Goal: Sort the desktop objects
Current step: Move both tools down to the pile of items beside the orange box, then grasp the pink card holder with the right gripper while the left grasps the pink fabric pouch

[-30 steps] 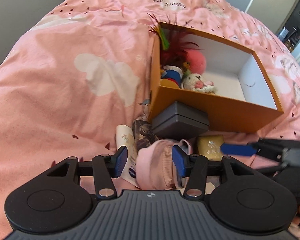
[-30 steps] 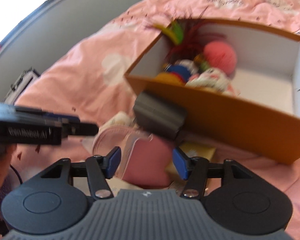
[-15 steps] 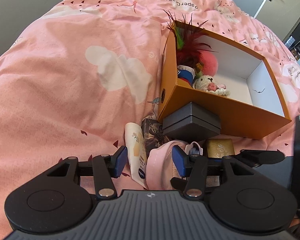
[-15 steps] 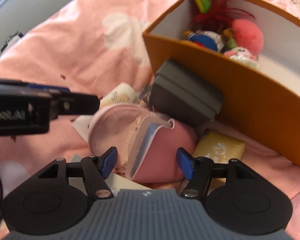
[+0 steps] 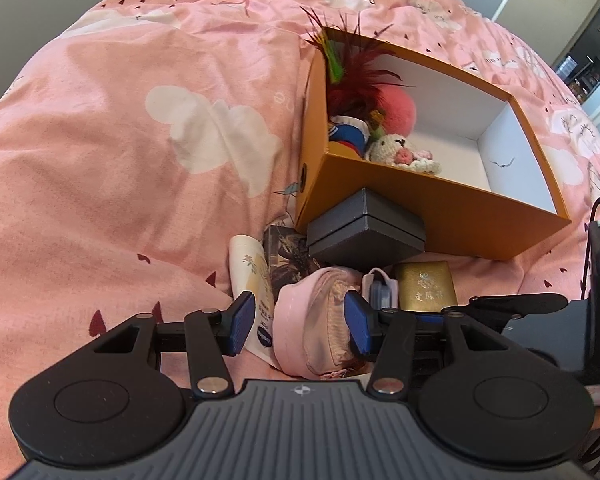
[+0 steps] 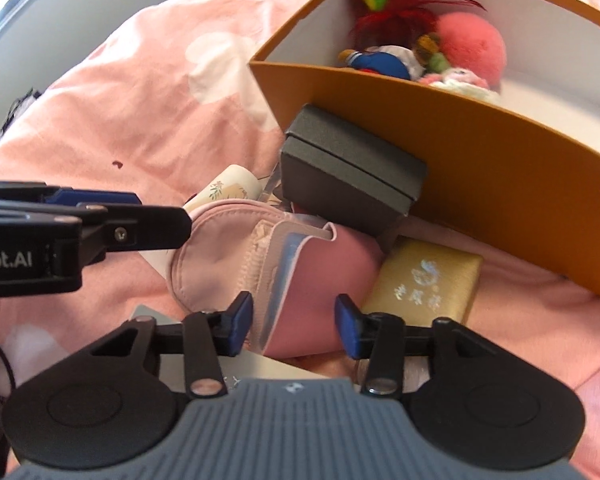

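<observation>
A pink zip pouch (image 6: 300, 264) lies on the pink bedspread in front of the orange box (image 6: 500, 184). My right gripper (image 6: 294, 322) straddles its near end and its jaws are closing, with the blue pads just beside the fabric. My left gripper (image 5: 300, 322) stands open over the same pouch (image 5: 308, 320), reaching in from the left in the right wrist view (image 6: 164, 214). Around the pouch lie a dark grey box (image 5: 366, 232), a gold box (image 5: 424, 286), a cream lotion tube (image 5: 252, 268) and a dark patterned packet (image 5: 284, 248).
The orange box (image 5: 440, 208) has a white inside and holds a pink plush ball (image 5: 394, 106), a crocheted toy (image 5: 400, 152), a doll and feathers at its left end. A white card (image 6: 260, 368) lies under the right gripper. Bedspread (image 5: 120, 160) stretches left.
My right gripper has come down and forward over the pink pouch, and its jaws have narrowed around it. The left gripper has kept its place and its opening.
</observation>
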The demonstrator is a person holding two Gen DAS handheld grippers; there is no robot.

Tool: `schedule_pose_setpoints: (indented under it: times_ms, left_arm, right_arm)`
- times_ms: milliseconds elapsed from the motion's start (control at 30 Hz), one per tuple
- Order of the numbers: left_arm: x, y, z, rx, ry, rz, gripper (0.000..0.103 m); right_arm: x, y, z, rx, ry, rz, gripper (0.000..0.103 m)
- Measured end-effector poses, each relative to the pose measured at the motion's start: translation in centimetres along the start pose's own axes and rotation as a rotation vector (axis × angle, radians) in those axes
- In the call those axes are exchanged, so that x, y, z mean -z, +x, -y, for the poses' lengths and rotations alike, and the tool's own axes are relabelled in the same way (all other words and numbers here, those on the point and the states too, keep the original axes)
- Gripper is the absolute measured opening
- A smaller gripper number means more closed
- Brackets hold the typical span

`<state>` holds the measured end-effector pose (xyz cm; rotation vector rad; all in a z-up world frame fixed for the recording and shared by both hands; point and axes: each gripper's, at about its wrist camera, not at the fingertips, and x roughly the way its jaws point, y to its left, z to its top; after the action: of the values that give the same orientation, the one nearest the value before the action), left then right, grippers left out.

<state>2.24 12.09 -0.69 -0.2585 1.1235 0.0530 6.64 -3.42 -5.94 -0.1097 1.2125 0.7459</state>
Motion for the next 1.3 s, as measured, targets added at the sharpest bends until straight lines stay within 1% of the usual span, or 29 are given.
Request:
schedule_pose_setpoints:
  times_ms: [200, 367, 533, 667, 733, 767, 833, 900, 967, 1033, 1200, 1300]
  left_arm:
    - [0.2, 0.2, 0.3, 0.021, 0.022, -0.014, 0.058]
    - [0.4, 0.6, 0.9, 0.023, 0.052, -0.035, 0.058]
    - [0.7, 1.1, 1.6, 0.021, 0.081, -0.056, 0.058]
    - [1.0, 1.7, 2.0, 0.020, 0.096, -0.072, 0.059]
    - [1.1, 1.8, 2.1, 0.008, 0.105, -0.068, 0.059]
    - [1.1, 1.9, 2.1, 0.007, 0.107, -0.066, 0.059]
    - [1.1, 1.9, 1.9, 0.007, 0.101, -0.060, 0.059]
    - [1.0, 2.0, 1.7, -0.004, 0.088, -0.050, 0.059]
    - [0.9, 1.8, 1.5, -0.037, 0.080, -0.024, 0.059]
    - [0.9, 1.7, 1.5, -0.059, 0.090, -0.003, 0.059]
    - [0.9, 2.3, 1.4, -0.084, 0.119, -0.007, 0.059]
    - [1.1, 3.0, 1.8, -0.128, 0.155, 0.006, 0.059]
  right_arm:
    - [0.6, -2.0, 0.7, 0.002, 0.037, 0.036, 0.031]
    - [1.6, -3.3, 1.9, 0.022, 0.089, 0.073, 0.024]
    - [2.4, -3.9, 3.6, 0.011, 0.135, 0.087, 0.022]
    - [2.6, -4.1, 4.0, -0.009, 0.151, 0.095, 0.023]
    - [2.7, -4.2, 4.0, -0.008, 0.146, 0.098, 0.024]
    - [2.7, -4.2, 3.9, -0.011, 0.143, 0.099, 0.027]
    - [2.6, -4.2, 3.7, -0.014, 0.140, 0.106, 0.027]
    - [2.5, -4.3, 3.5, -0.020, 0.136, 0.114, 0.036]
    - [2.3, -4.3, 3.3, -0.015, 0.127, 0.119, 0.039]
    - [1.9, -4.3, 3.0, -0.015, 0.121, 0.120, 0.043]
    - [0.9, -3.7, 1.8, -0.017, 0.089, 0.117, 0.050]
    - [0.5, -3.0, 1.4, 0.005, 0.081, 0.109, 0.051]
